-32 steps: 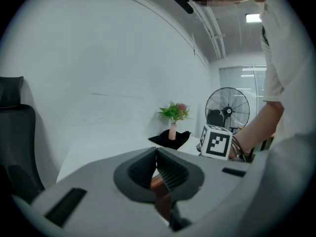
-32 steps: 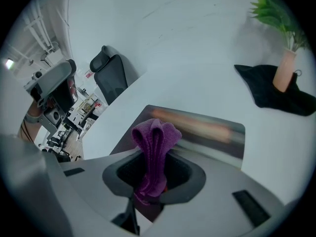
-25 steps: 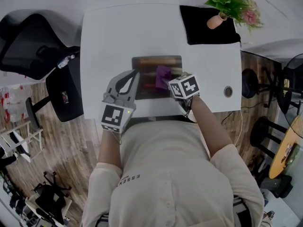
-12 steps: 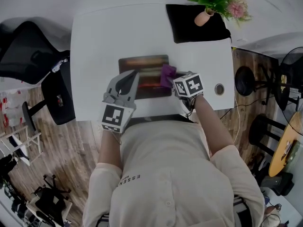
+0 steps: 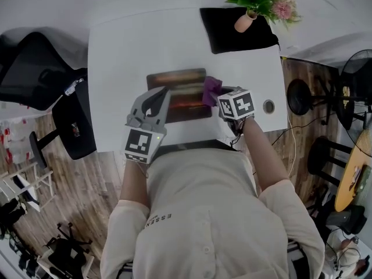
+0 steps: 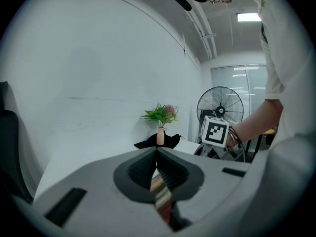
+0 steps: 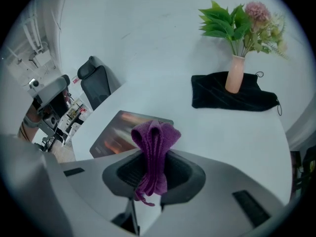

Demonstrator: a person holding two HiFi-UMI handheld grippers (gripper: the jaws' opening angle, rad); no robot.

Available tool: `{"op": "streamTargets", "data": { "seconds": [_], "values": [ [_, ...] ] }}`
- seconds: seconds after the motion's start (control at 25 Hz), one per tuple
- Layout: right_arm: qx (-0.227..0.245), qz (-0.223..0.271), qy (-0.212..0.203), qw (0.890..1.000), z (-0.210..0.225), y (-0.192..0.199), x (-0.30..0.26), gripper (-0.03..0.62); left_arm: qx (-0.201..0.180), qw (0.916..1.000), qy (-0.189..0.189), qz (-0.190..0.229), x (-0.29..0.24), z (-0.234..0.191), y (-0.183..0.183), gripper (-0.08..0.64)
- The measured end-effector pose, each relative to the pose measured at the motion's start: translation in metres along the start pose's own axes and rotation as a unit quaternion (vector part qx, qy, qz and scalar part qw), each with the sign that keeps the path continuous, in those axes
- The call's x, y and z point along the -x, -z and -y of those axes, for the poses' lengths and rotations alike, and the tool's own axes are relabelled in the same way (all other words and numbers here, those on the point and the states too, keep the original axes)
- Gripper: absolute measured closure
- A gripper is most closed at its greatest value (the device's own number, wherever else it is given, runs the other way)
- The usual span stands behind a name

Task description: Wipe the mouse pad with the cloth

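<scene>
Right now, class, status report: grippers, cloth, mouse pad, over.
Left gripper shut on mouse pad, left side. Right gripper shut on purple cloth, at pad's right edge. Vase far back, apart from the pad.

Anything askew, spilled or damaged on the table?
Nothing stands out. The left hand-held gripper clamps the mouse pad, the right hand-held gripper holds the purple cloth at the pad's right edge, and the vase stands upright on a black cloth.

Table [image 5: 128, 45]: mouse pad [image 5: 186, 97], black cloth [image 5: 224, 36]
</scene>
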State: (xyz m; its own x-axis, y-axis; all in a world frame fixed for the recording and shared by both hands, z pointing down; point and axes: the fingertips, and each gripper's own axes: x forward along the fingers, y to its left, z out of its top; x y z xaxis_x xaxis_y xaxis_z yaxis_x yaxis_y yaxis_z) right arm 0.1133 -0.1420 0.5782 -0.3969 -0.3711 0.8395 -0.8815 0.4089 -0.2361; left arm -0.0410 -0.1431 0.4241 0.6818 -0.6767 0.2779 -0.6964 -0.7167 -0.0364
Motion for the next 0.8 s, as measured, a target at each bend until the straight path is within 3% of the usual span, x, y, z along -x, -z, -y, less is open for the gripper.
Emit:
{"op": "streamTargets", "data": {
  "seconds": [0.24,0.8],
  "values": [
    [0.016,0.028,-0.028,0.999,-0.058,-0.024,0.0,0.491,0.002,1.0,0.008,-0.002,0.026,-0.018,0.003,0.558],
    [0.027,-0.002,-0.09,0.996,-0.198,-0.008,-0.058,0.492,0.019,0.9997,0.001,-0.015,0.103,-0.081,0.048,0.558]
  ]
}}
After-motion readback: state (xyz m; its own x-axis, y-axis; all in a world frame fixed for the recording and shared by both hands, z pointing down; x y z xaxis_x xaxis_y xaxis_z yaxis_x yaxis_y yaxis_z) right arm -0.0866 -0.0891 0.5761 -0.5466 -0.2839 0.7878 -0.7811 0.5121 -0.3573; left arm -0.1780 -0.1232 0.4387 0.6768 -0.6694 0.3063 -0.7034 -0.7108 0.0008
